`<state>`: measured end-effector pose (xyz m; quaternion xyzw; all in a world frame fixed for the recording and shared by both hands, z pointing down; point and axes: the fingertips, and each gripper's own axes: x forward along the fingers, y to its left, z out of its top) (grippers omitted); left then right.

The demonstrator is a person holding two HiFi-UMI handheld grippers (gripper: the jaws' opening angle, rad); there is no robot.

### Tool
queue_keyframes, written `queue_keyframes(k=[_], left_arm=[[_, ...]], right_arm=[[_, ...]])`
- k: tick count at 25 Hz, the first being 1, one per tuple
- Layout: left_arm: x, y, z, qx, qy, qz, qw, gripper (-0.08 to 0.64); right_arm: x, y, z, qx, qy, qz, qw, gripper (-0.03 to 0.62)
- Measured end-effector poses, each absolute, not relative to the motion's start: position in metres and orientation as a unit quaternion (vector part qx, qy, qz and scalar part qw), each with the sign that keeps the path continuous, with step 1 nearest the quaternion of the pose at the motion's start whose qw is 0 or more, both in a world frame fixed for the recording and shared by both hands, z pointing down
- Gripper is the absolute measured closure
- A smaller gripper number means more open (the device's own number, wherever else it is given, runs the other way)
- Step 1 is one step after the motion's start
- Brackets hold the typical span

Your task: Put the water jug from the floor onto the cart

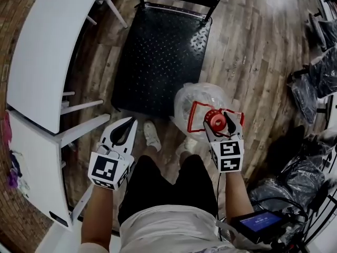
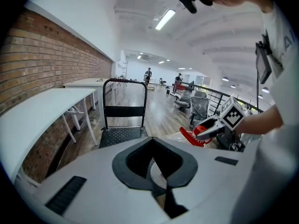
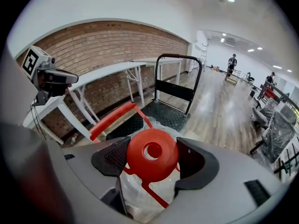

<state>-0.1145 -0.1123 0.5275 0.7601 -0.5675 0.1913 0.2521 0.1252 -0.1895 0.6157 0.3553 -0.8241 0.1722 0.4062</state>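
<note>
Water jug (image 1: 197, 96) cap grasped in right gripper (image 1: 217, 121) fingers by cart (image 1: 158, 51) corner; left gripper (image 1: 131, 122) fingers clenched

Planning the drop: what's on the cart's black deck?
Nothing visible on the cart deck, only bare studded plate; the water jug in the right tool hides its near corner.

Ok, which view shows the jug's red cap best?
The right gripper view: the red cap fills the centre, close up, clamped by the right gripper. The head view shows it small, from above; the left gripper view shows only part of it, far off, behind that gripper.
</note>
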Motion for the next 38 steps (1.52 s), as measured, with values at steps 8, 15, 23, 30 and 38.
queue_keyframes(k=[8, 15, 23, 30, 38], left_arm=[[-0.170, -0.078, 0.541, 0.729, -0.597, 0.171, 0.287, 0.560], [-0.214, -0.055, 0.545, 0.712, -0.617, 0.178, 0.282, 0.560], [-0.247, -0.039, 0.554, 0.697, -0.632, 0.158, 0.300, 0.560], [-0.250, -0.045, 0.548, 0.708, -0.627, 0.153, 0.289, 0.560], [-0.243, -0.065, 0.509, 0.744, -0.602, 0.122, 0.265, 0.560]], right_arm=[[0.035, -0.184, 0.661, 0.300, -0.835, 0.167, 0.430, 0.279], [-0.013, -0.189, 0.681, 0.276, -0.834, 0.157, 0.452, 0.279], [-0.034, -0.182, 0.684, 0.274, -0.830, 0.141, 0.464, 0.279], [-0.036, -0.181, 0.676, 0.285, -0.826, 0.127, 0.469, 0.278], [-0.037, -0.175, 0.573, 0.331, -0.853, 0.143, 0.378, 0.279]])
